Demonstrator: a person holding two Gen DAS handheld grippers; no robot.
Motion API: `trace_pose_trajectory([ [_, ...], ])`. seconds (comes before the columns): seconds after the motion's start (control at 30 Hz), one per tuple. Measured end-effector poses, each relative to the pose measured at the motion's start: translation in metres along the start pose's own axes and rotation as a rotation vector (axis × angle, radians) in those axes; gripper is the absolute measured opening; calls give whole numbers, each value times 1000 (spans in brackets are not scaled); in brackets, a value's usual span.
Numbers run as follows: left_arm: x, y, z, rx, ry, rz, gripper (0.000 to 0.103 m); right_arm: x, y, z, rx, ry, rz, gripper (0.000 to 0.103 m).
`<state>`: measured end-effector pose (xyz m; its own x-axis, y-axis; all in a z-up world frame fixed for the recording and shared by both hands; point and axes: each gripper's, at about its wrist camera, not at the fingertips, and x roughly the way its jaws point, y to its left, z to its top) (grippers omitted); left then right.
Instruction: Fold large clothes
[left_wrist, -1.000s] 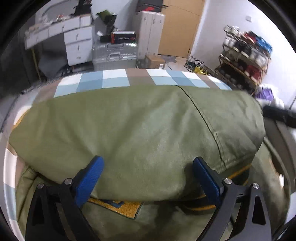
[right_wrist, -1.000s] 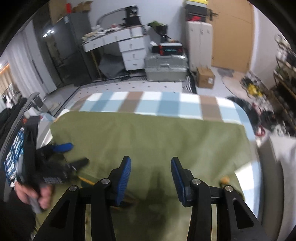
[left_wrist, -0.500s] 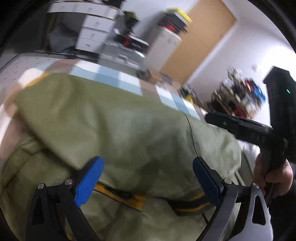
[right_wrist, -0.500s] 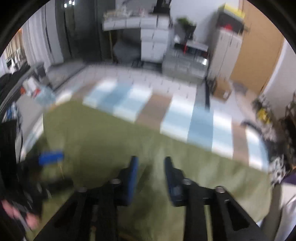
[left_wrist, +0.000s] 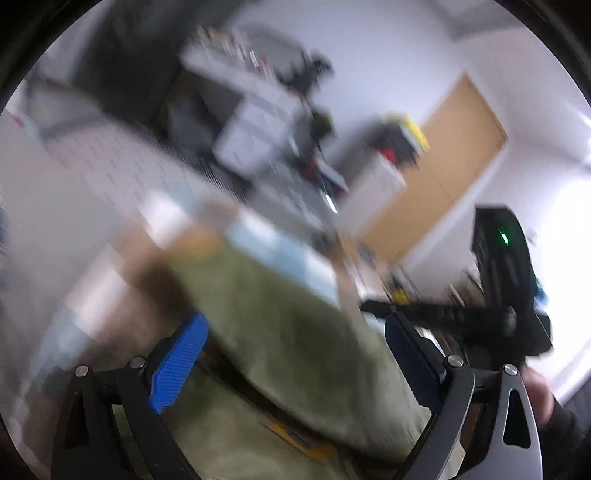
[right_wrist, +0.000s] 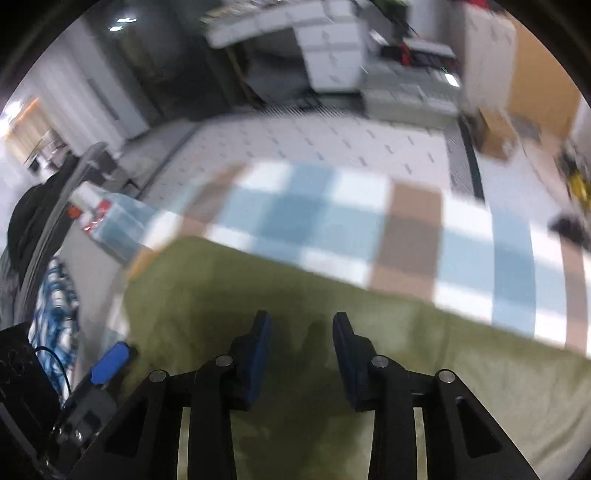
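Note:
An olive green garment (right_wrist: 369, 332) lies folded on a checked blue, white and brown cover (right_wrist: 332, 221). My right gripper (right_wrist: 303, 350) points down over the garment's near left part. Its jaws stand partly apart, with only a shadowed crease of cloth showing below the gap. The blurred left wrist view shows the garment (left_wrist: 295, 332) running diagonally, with a yellow patch (left_wrist: 295, 439) under its folded edge. My left gripper (left_wrist: 295, 354) is wide open above that fold, rolled to one side. A hand (left_wrist: 535, 391) holds the right gripper (left_wrist: 443, 314) at the right of that view.
White drawers (right_wrist: 332, 55), a silver case (right_wrist: 406, 88) and a wooden door (right_wrist: 535, 74) stand beyond the cover's far edge. Patterned floor (right_wrist: 332, 140) lies between. A clear box (right_wrist: 110, 221) and dark clothing (right_wrist: 33, 221) sit at the left. The left gripper's blue pad (right_wrist: 110, 362) shows low left.
Both grippers swept leftwards over the garment. The left view rolled and lifted, turning blurry, and the right gripper came into it. The right jaws narrowed slightly.

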<state>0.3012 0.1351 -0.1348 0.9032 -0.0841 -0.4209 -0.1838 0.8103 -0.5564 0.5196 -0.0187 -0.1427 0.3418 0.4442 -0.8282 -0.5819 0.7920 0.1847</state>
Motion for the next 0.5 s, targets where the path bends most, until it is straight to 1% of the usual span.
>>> trace_pose_trajectory([
  [0.03, -9, 3, 4, -8, -58, 35, 94, 7, 9, -4, -18, 5, 23, 46],
  [0.07, -14, 6, 6, -18, -97, 61, 94, 20, 18, -8, -23, 42, 33, 46],
  [0.1, -19, 10, 8, -31, -126, 77, 94, 41, 26, -19, -28, 111, 22, 47],
  [0.13, -20, 13, 9, -39, -140, 89, 94, 59, 26, -26, -46, 147, -7, 47],
  [0.17, -20, 16, 9, -49, -152, 106, 94, 59, 31, -33, -92, 83, -35, 48],
  [0.2, -19, 19, 10, -56, -151, 112, 94, 59, 36, -35, -115, 77, -44, 50],
  [0.23, -15, 22, 11, -66, -135, 112, 94, 57, 37, -34, -119, 90, -42, 50],
  [0.27, -9, 22, 10, -75, -122, 115, 94, 53, 35, -31, -106, 108, -24, 50],
  [0.3, -4, 23, 9, -81, -106, 114, 94, 45, 30, -28, -102, 115, -8, 42],
  [0.33, 1, 23, 9, -82, -85, 109, 94, 31, 22, -28, -106, 86, -17, 40],
  [0.37, 0, 25, 8, -80, -69, 109, 94, 16, 13, -28, -116, 43, -62, 40],
  [0.4, 4, 24, 6, -76, -54, 116, 94, 0, 2, -30, -125, 6, -122, 43],
  [0.43, 1, 26, 6, -74, -47, 113, 94, -14, -16, -34, -115, -19, -190, 44],
  [0.5, -4, 24, 5, -66, -34, 103, 94, -40, -63, -45, -40, -46, -331, 44],
])
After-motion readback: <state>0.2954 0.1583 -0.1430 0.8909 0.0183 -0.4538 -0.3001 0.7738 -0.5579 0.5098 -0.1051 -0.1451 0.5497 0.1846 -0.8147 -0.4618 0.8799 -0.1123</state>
